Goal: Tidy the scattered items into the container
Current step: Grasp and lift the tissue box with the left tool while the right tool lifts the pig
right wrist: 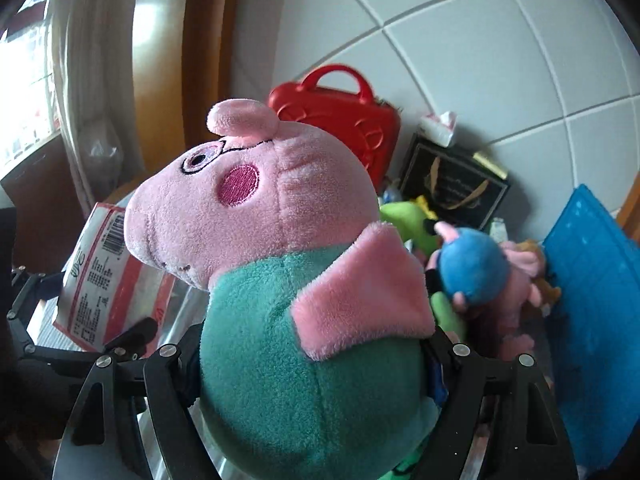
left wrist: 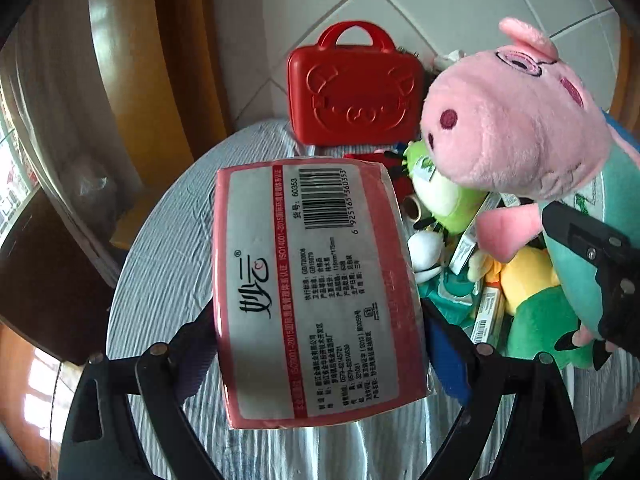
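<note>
My left gripper (left wrist: 320,344) is shut on a red and white tissue pack (left wrist: 316,280) and holds it above the round table (left wrist: 168,248). The pack also shows in the right wrist view (right wrist: 100,276). My right gripper (right wrist: 312,352) is shut on a pink pig plush with a teal body (right wrist: 288,280) and holds it up. The same plush shows in the left wrist view (left wrist: 520,128), with the right gripper (left wrist: 596,264) at its body. A blue container (right wrist: 596,304) stands at the right, with a small blue and pink plush (right wrist: 476,268) next to it.
A red pig-face case (left wrist: 354,88) leans on the tiled wall at the back. A pile of plush toys and small boxes (left wrist: 480,264) lies at the table's right. A black gift bag (right wrist: 452,184) stands by the wall. A wooden door frame is at the left.
</note>
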A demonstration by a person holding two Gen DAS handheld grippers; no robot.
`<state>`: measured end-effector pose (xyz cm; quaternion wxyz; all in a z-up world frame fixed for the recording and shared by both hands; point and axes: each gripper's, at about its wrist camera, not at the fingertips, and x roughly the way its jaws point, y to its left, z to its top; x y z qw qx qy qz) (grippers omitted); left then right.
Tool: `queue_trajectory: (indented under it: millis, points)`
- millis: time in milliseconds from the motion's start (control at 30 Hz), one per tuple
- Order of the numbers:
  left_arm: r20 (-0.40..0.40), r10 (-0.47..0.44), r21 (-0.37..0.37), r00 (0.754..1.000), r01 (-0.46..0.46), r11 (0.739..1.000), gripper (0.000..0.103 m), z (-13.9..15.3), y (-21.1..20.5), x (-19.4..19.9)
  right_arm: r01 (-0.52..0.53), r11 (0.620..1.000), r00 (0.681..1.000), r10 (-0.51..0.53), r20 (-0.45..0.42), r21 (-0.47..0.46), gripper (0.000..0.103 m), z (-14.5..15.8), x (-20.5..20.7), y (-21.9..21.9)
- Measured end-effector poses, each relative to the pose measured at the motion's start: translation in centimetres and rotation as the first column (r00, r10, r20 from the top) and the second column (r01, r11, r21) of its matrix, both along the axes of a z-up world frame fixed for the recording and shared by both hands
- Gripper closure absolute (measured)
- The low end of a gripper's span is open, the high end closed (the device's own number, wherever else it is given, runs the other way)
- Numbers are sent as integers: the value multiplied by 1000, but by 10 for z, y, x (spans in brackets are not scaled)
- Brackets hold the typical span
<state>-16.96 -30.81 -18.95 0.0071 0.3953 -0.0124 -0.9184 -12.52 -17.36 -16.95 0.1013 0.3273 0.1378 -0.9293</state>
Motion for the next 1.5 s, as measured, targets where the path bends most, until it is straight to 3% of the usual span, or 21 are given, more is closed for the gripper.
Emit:
queue_trajectory:
  millis: [167, 367, 600, 867, 1167, 1300, 1500]
  points:
    - [-108, -78, 0, 991, 78, 997, 11, 42, 26, 15, 109, 994, 986, -111, -126, -18, 23, 51, 33, 40]
    - [-201, -174, -19, 964, 173, 985, 11, 80, 91, 32, 222, 974, 947, -229, -227, -54, 22, 96, 74, 119]
    - [-279, -225, -1, 934, 234, 972, 11, 107, 210, 64, 295, 952, 900, -306, -311, -82, 22, 138, 124, 245]
    - [-294, -278, 16, 914, 295, 955, 11, 132, 350, 92, 356, 933, 858, -352, -373, -63, 22, 181, 156, 384]
    - [-347, -410, -16, 844, 432, 902, 11, 176, 480, 77, 490, 868, 780, -478, -403, -82, 22, 209, 160, 502]
    - [-329, -459, -8, 825, 484, 875, 11, 196, 544, 61, 513, 854, 778, -504, -377, -83, 22, 219, 141, 553]
    - [-187, -499, 41, 846, 514, 857, 11, 204, 650, 20, 485, 870, 823, -489, -290, -89, 22, 224, 55, 643]
